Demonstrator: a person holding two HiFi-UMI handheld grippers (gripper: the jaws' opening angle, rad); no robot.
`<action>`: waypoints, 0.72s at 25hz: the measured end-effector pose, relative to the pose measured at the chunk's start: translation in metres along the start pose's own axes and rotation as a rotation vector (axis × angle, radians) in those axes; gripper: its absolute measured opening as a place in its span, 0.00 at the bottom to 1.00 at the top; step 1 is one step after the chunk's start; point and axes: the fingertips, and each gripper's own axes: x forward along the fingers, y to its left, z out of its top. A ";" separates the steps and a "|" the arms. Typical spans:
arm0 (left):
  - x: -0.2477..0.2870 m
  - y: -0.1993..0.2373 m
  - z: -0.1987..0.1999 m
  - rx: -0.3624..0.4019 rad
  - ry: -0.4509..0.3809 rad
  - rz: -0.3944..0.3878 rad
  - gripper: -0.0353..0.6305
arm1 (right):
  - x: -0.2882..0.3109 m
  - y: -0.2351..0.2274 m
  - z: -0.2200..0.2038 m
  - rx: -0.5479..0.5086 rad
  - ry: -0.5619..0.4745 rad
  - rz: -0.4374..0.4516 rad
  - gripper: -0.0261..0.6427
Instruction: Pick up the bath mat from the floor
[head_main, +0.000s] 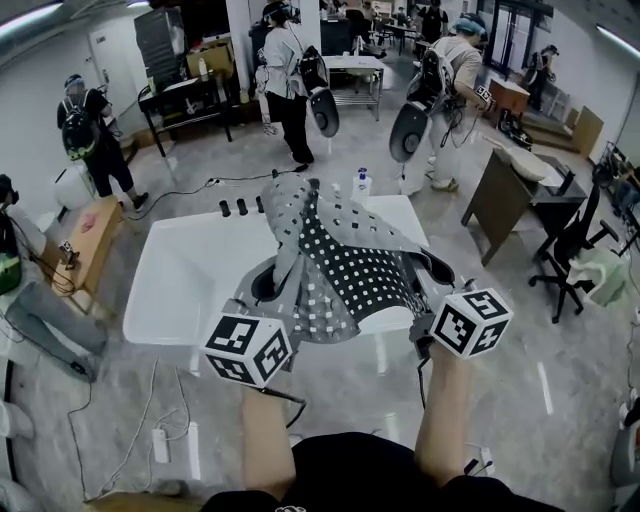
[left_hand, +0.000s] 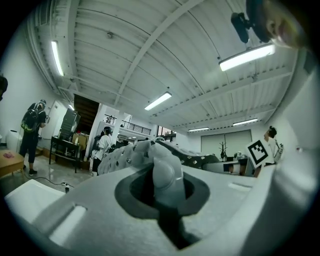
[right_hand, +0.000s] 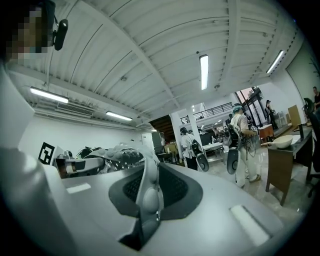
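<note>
Where the left gripper (left_hand: 162, 187) is seen along its own jaws, they are closed almost fully, and a thick fold of the grey bath mat (head_main: 345, 260) is pinched between them. The right gripper (right_hand: 146, 197) is likewise clamped on a thin edge of the mat. The mat is held in the air above the white table (head_main: 185, 275), clear of the floor, and is spanned side to side between the two grippers. From that gripped edge it is bunched and curled upward, away from the person, to a peak over the table's far side. Its long axis cannot be told for certain, since it is crumpled.
</note>
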 end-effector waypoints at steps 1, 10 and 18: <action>0.003 -0.002 0.000 -0.006 0.000 -0.015 0.09 | 0.000 -0.003 -0.001 0.003 0.002 -0.006 0.07; 0.011 0.001 0.002 0.014 0.006 -0.047 0.09 | 0.012 -0.012 -0.004 0.017 -0.011 -0.025 0.07; 0.011 0.005 0.008 0.040 0.002 -0.029 0.09 | 0.022 -0.008 0.002 0.021 -0.031 0.031 0.07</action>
